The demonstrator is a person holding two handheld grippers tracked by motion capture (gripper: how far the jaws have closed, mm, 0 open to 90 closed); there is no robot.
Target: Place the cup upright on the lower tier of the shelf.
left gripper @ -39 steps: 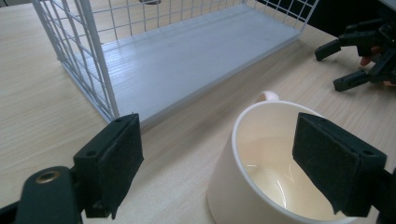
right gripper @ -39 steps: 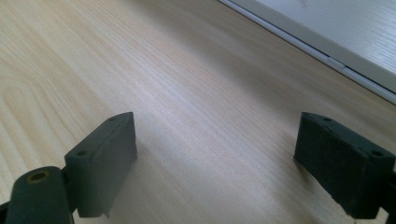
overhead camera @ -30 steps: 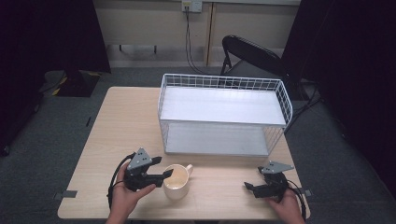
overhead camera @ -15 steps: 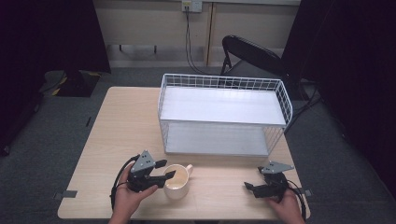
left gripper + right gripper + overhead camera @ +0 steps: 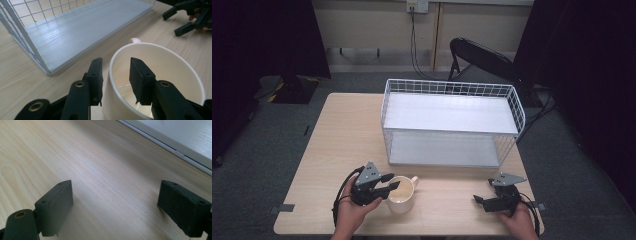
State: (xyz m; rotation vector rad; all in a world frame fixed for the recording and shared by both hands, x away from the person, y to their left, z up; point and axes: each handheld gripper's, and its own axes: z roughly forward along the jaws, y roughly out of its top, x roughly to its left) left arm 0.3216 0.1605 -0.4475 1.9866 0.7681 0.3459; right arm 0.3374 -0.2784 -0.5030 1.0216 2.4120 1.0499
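The left gripper (image 5: 113, 75) has just been closing its jaws over the rim of the cream ceramic mug (image 5: 402, 194), one jaw outside the wall and one inside. A small gap remains at both pads, so the mug is not yet grasped. The mug stands upright on the light wooden worktop (image 5: 342, 130), near the front edge, just before the white wire rack with two white shelves (image 5: 451, 122).

To do this step well, I think the jaws should close fully on the wall and sit deep enough, opposite to the handle, before any lifting.

The mug looks empty, and both shelves of the rack are bare. The right gripper (image 5: 482, 202) rests open on the worktop, holding nothing.
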